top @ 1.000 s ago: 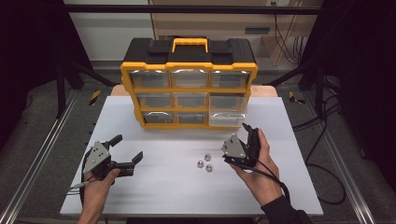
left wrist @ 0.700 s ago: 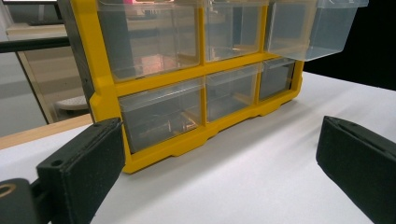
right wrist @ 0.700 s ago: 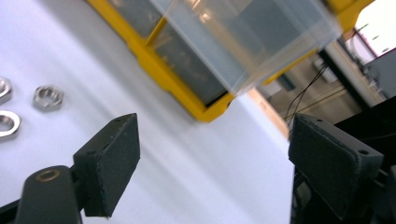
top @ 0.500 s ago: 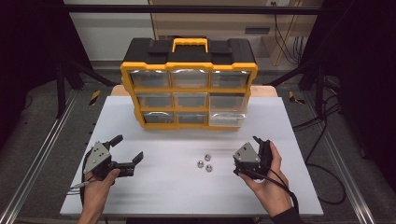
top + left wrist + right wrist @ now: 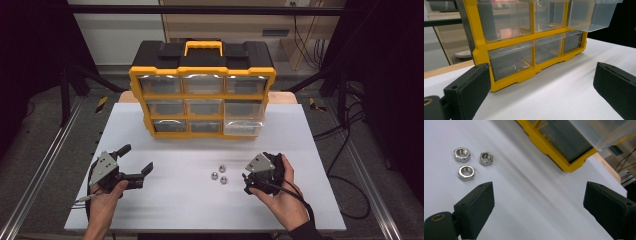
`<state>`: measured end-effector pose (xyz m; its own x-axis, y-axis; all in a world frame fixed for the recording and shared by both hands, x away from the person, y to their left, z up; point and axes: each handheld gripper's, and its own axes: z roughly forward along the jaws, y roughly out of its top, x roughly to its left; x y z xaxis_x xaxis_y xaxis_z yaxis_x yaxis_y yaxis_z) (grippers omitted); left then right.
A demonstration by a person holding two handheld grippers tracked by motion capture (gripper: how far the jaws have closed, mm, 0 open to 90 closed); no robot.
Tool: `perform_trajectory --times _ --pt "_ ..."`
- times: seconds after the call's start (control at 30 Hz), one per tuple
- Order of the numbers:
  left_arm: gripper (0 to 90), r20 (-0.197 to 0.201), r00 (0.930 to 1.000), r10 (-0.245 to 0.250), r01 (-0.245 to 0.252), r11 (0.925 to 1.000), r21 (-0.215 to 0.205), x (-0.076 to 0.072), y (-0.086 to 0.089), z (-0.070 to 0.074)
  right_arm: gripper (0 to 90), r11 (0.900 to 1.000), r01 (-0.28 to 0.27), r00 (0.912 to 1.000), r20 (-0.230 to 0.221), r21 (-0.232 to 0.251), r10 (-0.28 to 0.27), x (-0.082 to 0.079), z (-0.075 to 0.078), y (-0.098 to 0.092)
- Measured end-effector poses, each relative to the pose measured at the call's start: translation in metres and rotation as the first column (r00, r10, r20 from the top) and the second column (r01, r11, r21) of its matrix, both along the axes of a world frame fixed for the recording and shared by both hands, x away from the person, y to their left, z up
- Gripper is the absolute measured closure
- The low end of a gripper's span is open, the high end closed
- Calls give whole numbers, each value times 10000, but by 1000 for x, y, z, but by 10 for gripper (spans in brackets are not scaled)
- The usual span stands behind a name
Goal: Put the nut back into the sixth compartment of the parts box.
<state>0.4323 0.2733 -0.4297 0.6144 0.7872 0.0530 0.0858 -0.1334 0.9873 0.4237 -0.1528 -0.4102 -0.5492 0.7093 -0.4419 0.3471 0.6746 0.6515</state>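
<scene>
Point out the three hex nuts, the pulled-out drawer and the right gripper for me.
hex nuts [image 5: 466, 172]: right gripper view, top face of the nearest nut.
pulled-out drawer [image 5: 243, 128]: high view, its clear front wall.
right gripper [image 5: 248, 182]: high view, midway between its open jaws.

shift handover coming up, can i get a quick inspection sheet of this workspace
surface: white table top, bare apart from the items below
job's things: three steel hex nuts lying loose and apart; yellow drawer organizer at the back, one right-hand clear drawer pulled out
clutter: nothing seen
grippers: left tool open, holding nothing; right tool open beside the nuts, its jaws just opening, nothing between them
cables: one trails from each tool; more on the floor at right
surroundings: dark frame rails, wooden bench behind
</scene>
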Motion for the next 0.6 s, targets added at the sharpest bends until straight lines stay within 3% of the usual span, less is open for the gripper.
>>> perform_trajectory --times 0.33,0.5,0.6 --pt "11 -22 10000 8 -8 10000 7 0 1 0 108 9983 -253 9894 -1415 527 326 10 -9 6" --pt "11 -6 10000 -24 24 10000 79 0 0 0 103 9969 -450 9715 -2298 653 589 15 -9 9" --pt "11 -8 10000 -26 26 10000 95 0 -1 0 104 9957 -590 9626 -2599 721 759 20 -13 11"
